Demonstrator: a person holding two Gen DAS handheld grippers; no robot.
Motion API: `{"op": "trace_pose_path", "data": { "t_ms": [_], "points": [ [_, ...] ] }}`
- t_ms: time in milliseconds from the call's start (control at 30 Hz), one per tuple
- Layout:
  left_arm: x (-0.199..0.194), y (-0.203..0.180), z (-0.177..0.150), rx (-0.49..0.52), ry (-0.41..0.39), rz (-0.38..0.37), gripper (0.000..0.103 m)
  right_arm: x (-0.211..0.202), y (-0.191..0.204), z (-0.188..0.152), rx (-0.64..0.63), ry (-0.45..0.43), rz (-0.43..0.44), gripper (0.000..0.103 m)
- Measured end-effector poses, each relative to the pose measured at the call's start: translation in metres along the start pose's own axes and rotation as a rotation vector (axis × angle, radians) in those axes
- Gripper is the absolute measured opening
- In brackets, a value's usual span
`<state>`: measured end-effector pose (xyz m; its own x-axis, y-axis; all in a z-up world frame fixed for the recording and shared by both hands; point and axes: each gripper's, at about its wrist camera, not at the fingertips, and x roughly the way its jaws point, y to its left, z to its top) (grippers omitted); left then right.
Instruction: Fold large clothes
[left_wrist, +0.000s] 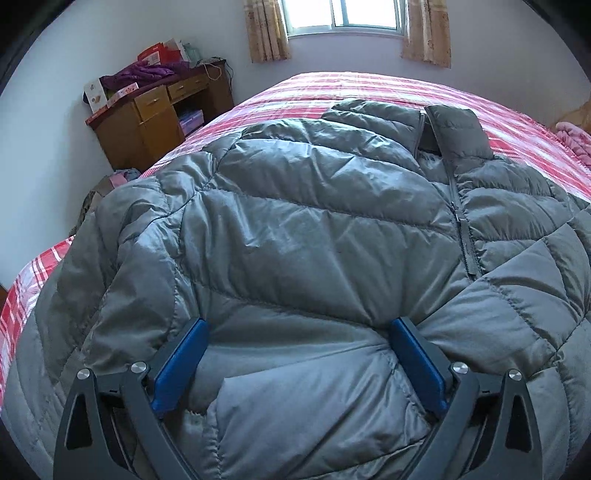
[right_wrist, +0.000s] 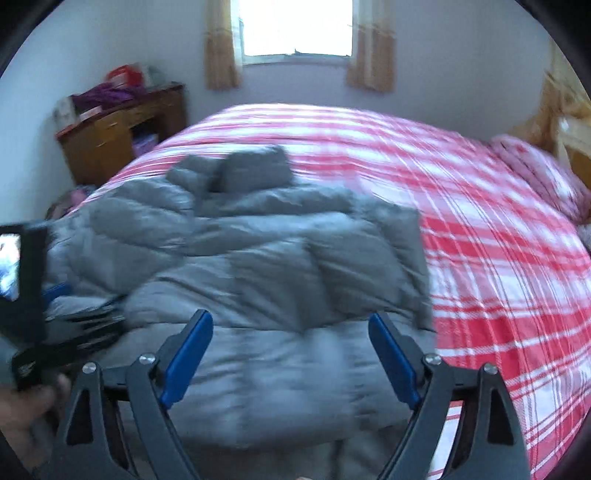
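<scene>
A large grey puffer jacket (left_wrist: 314, 229) lies front up on the bed, collar toward the window, zipper running down its right side in the left wrist view. My left gripper (left_wrist: 299, 325) is open, its blue pads (left_wrist: 181, 369) resting on the jacket's lower front. In the right wrist view, which is blurred by motion, the jacket (right_wrist: 258, 266) lies at the bed's left side and my right gripper (right_wrist: 291, 317) is open just above its hem. The left gripper's body (right_wrist: 62, 321) shows at the left edge there.
The bed has a red and white plaid cover (right_wrist: 480, 258). A wooden desk (left_wrist: 155, 114) piled with boxes and purple cloth stands at the back left by the wall. A pink blanket (right_wrist: 535, 173) lies at the right. A curtained window (left_wrist: 343, 18) is behind the bed.
</scene>
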<state>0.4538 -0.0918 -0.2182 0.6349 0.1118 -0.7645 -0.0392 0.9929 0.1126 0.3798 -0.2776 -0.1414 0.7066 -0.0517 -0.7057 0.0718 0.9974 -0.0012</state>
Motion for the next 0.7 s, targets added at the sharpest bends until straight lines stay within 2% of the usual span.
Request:
{"op": "trace_pose_path", "data": {
  "t_ms": [133, 233, 333, 700],
  "points": [
    [0.0, 0.001, 0.0, -0.001, 0.002, -0.004, 0.099, 0.025, 0.026, -0.01, -0.064, 0.057, 0.018, 0.088],
    [-0.001, 0.001, 0.0, 0.0, 0.002, -0.003, 0.099, 0.048, 0.025, -0.024, -0.054, 0.105, 0.023, 0.089],
    [-0.001, 0.001, 0.0, 0.003, 0.002, 0.004, 0.1, 0.057, 0.021, -0.024, -0.035, 0.129, 0.022, 0.094],
    [0.0, -0.006, -0.001, 0.021, -0.005, 0.041, 0.101, 0.068, 0.028, -0.023, -0.054, 0.154, -0.039, 0.102]
  ]
}}
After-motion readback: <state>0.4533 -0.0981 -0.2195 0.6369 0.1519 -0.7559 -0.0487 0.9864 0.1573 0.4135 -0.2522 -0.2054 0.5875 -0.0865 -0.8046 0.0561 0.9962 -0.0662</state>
